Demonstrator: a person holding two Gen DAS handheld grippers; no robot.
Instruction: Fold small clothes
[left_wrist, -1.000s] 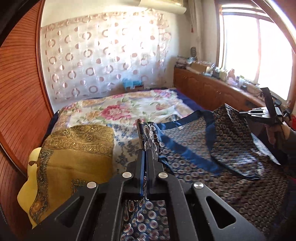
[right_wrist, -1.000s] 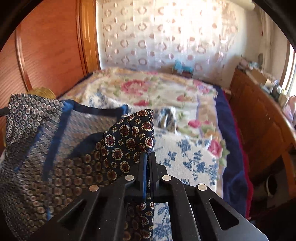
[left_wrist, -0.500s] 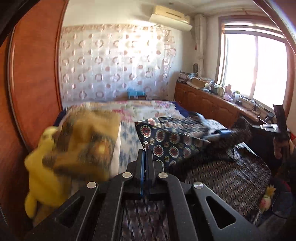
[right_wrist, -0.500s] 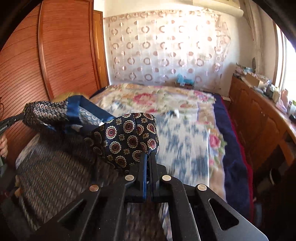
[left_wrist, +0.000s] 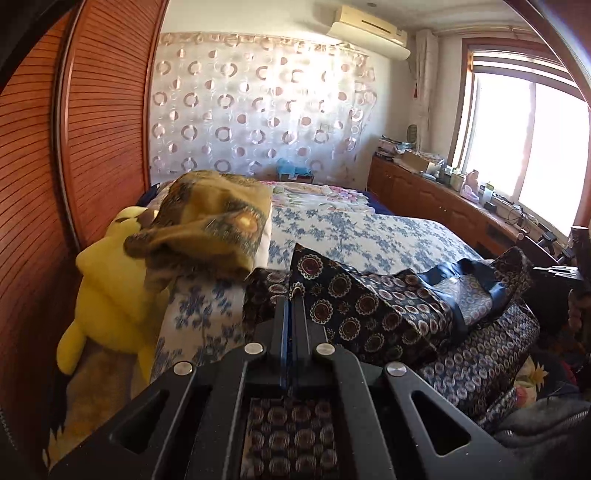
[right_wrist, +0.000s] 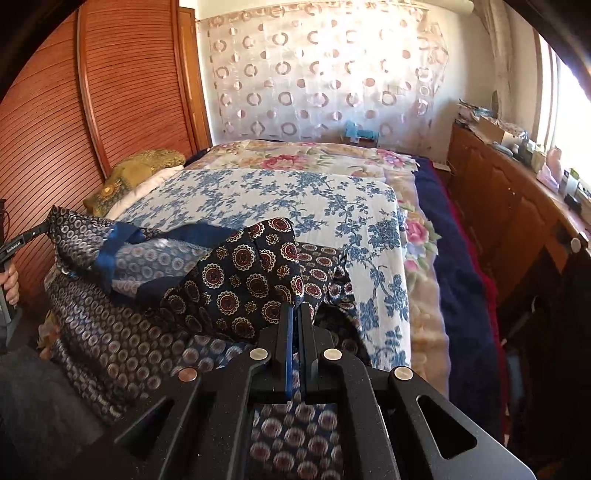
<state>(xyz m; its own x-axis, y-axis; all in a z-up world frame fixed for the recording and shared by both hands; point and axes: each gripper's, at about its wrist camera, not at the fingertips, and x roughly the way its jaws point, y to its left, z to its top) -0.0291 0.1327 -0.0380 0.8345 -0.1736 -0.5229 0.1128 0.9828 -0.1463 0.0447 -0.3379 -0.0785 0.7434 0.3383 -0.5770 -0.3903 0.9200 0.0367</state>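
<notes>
Both claws, left claw (left_wrist: 291, 295) and right claw (right_wrist: 295, 308), clamped on corners of dark navy medallion-print silky garment (right_wrist: 236, 273), lifted above floral-quilted bed (right_wrist: 280, 192). Fold started, not laid flat yet.

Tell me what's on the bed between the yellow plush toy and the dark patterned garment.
In the left wrist view, a golden-brown patterned cloth and blue-flowered bedding lie between them.
</notes>
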